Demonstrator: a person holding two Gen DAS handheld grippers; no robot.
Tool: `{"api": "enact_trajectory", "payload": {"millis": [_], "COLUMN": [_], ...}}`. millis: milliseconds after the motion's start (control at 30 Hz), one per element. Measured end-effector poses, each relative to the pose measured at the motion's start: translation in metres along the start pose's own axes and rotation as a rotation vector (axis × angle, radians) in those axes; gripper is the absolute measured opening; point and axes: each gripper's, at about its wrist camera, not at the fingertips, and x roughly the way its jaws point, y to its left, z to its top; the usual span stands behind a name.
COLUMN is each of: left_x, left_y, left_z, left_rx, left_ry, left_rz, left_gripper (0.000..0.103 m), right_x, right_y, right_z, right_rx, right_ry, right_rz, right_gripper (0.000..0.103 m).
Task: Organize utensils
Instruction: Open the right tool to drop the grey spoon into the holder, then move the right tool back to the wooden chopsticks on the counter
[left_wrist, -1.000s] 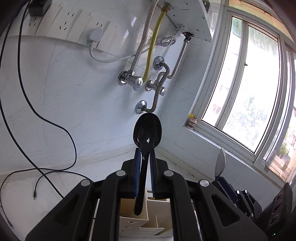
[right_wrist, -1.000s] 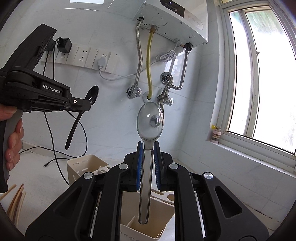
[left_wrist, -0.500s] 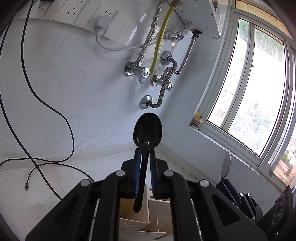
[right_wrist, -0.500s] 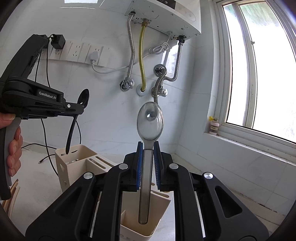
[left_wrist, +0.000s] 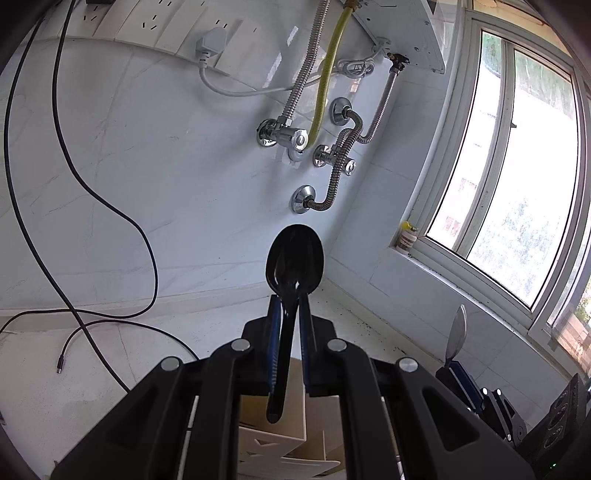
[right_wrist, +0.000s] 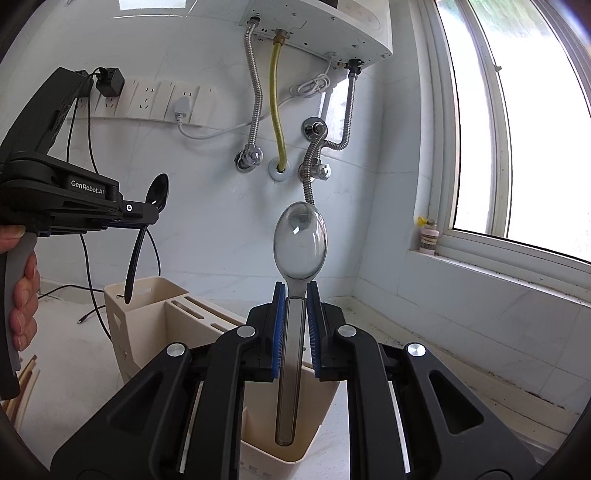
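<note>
Spoons fill both grippers. The left gripper (left_wrist: 288, 306) has its jaws drawn in narrow on the neck of a black spoon (left_wrist: 294, 258), bowl up, handle hanging down. In the right wrist view that same left gripper (right_wrist: 147, 216) reaches in from the left edge, carried by a hand (right_wrist: 22, 291) wrapped round a grey grip, and the black spoon (right_wrist: 157, 192) slants with its handle tip at the mouth of the far, tall compartment of a cream utensil holder (right_wrist: 147, 306).

The right gripper (right_wrist: 295, 299) is clamped on a silver spoon (right_wrist: 300, 242), also bowl up; blue pads (right_wrist: 279, 328) press on either side of the stem. The handle end hangs over the near open compartment of the holder, whether it touches the inside cannot be told. Between the two compartments the holder has a sloped face with narrow slots.

The holder stands on a white tabletop (right_wrist: 74, 369) near the corner of a tiled wall. At the left edge of the right wrist view, several light wooden chopsticks (right_wrist: 22, 384) lie on the tabletop. A black cable (left_wrist: 110, 321) trails across the surface in the left wrist view, where the silver spoon (left_wrist: 457, 336) shows at lower right.
</note>
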Motion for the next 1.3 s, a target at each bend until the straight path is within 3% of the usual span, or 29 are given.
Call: {"api": "enact_trajectory", "payload": {"millis": [67, 100, 133, 167, 200, 233, 667, 900, 1200, 1300], "left_x": [0.0, 0.001, 0.001, -0.001, -0.004, -0.008, -0.032, -0.066, -0.132, -0.156], "left_y": [0.001, 0.002, 0.002, 0.004, 0.006, 0.007, 0.012, 0.013, 0.034, 0.045], "left_z": [-0.001, -0.001, -0.001, -0.002, -0.002, -0.002, 0.01, 0.023, 0.043, 0.048], "left_rx": [0.001, 0.002, -0.003, -0.016, -0.033, -0.043, -0.003, 0.018, 0.034, 0.014], "left_ry": [0.002, 0.005, 0.009, 0.003, -0.014, -0.035, -0.052, -0.072, -0.093, -0.105], "left_rz": [0.012, 0.019, 0.03, 0.026, 0.017, 0.009, 0.037, 0.055, 0.184, 0.213], "left_gripper": [0.01, 0.015, 0.033, 0.045, 0.065, 0.068, 0.068, 0.068, 0.076, 0.082], "right_x": [0.0, -0.001, -0.002, -0.005, -0.007, -0.007, -0.019, -0.03, -0.05, -0.058], "right_y": [0.0, -0.001, -0.002, -0.005, -0.008, -0.01, -0.016, -0.005, 0.021, 0.03], "right_z": [-0.002, -0.003, -0.005, -0.006, -0.006, -0.006, 0.003, 0.005, 0.011, 0.015], "right_rx": [0.004, 0.011, 0.025, 0.051, 0.073, 0.082, 0.089, 0.071, 0.058, 0.055], "right_ry": [0.006, 0.006, 0.006, -0.001, -0.009, -0.01, -0.014, 0.024, 0.065, 0.061], "right_rz": [0.001, -0.001, 0.0, 0.007, 0.006, 0.002, -0.045, -0.055, -0.02, 0.0], "right_gripper": [0.012, 0.021, 0.045, 0.054, 0.058, 0.058, 0.062, 0.064, 0.066, 0.074]}}
